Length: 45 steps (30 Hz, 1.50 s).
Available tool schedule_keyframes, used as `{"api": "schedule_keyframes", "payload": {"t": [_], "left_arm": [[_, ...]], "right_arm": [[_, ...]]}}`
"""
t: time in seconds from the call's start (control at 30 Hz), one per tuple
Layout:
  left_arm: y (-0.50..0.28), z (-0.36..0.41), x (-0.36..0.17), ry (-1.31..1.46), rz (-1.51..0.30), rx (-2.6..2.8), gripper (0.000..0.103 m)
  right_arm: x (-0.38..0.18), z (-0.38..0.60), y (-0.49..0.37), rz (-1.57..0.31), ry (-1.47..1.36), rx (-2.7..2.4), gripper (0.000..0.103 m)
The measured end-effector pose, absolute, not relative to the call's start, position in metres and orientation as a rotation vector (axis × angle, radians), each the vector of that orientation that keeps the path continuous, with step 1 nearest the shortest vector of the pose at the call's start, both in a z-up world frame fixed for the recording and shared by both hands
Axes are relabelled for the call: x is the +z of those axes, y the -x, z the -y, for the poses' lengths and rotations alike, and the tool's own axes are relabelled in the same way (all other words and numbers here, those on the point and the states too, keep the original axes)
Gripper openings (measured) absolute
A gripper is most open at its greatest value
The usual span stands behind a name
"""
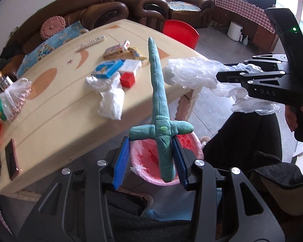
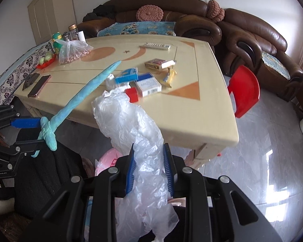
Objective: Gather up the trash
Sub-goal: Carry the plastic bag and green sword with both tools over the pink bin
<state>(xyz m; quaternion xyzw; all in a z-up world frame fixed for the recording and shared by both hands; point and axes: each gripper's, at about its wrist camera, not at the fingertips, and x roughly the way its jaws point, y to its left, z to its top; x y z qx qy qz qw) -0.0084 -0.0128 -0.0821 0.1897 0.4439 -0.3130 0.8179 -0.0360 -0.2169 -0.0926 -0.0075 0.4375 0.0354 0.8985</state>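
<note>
We are holding a green clay sword (image 1: 159,92) by its grip in the left claw (image 1: 151,159), whose blue pads are pinching it from both sides; the blade is pointing up and away over the table (image 1: 56,109). Below the sword's handle, a pink-lined trash bin (image 1: 145,161) is sitting on the floor beside the table edge. In the right claw (image 2: 149,167) we are gripping a crumpled clear plastic bag (image 2: 131,121), the pads squeezing it while its loose ends are spilling above and below them. Still lying on the table are another crumpled white plastic piece (image 1: 109,98), a red box (image 1: 127,80), a blue carton (image 1: 108,68), a white carton (image 2: 148,84) and a yellow wrapper (image 2: 168,76). Farther out, a red chair (image 2: 244,90) is standing at the table's far side.
</note>
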Motion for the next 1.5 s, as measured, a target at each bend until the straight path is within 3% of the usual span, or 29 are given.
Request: {"api": "schedule_keyframes", "payload": {"t": [0.67, 1.5], "left_arm": [[0.01, 0.019, -0.156, -0.416, -1.131, -0.704, 0.042], [-0.042, 0.046, -0.287, -0.428, -1.472, -0.69, 0.042]], "right_arm": [[-0.152, 0.224, 0.031, -1.026, 0.001, 0.047, 0.025], [-0.287, 0.21, -0.03, -1.321, -0.013, 0.016, 0.026]]}}
